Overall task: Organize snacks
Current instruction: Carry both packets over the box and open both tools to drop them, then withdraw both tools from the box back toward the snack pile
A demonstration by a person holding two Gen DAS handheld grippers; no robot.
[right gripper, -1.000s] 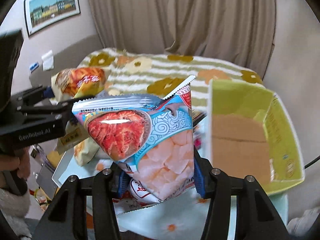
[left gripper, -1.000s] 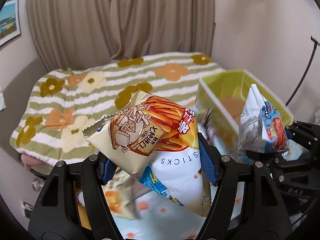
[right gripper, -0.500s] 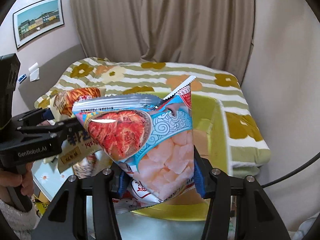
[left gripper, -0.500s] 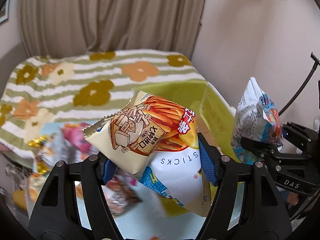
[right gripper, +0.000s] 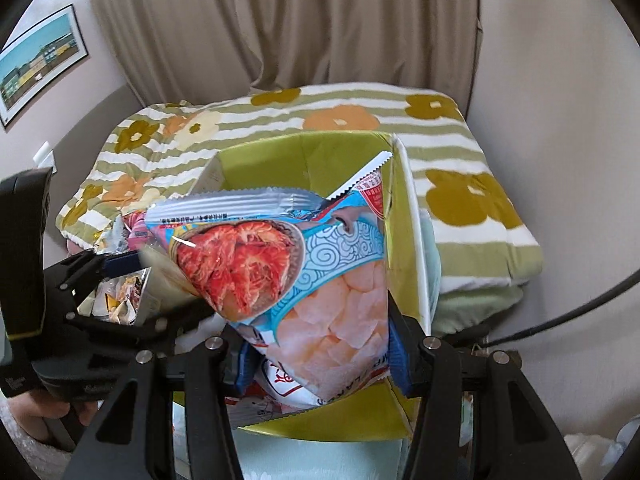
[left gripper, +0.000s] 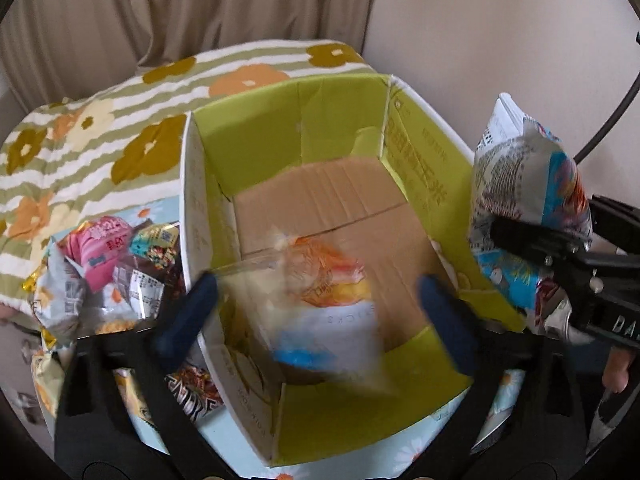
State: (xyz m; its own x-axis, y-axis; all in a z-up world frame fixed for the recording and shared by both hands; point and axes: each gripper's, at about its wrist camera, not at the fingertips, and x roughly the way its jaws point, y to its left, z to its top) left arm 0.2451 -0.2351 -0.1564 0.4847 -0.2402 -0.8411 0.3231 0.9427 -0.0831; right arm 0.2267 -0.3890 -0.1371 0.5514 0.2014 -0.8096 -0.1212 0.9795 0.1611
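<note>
A green cardboard box (left gripper: pixel 424 168) with a brown floor stands open below me. My left gripper (left gripper: pixel 316 316) is open over it, blue pads wide apart. The fries stick bag (left gripper: pixel 324 300) is blurred between the pads, falling loose into the box. My right gripper (right gripper: pixel 320 356) is shut on a blue shrimp chip bag (right gripper: pixel 304 276), held above the box's near right corner (right gripper: pixel 404 184). That bag also shows at the right of the left wrist view (left gripper: pixel 528 196).
A pile of loose snack packets (left gripper: pixel 108 264) lies on the floral table left of the box. A bed with a striped flower blanket (left gripper: pixel 100 136) is behind. A black cable (right gripper: pixel 560 316) hangs at the right by the wall.
Both grippers moved over the box and tilted down. My left gripper opened and let go of the fries stick bag, which drops into the box. The right still holds its bag.
</note>
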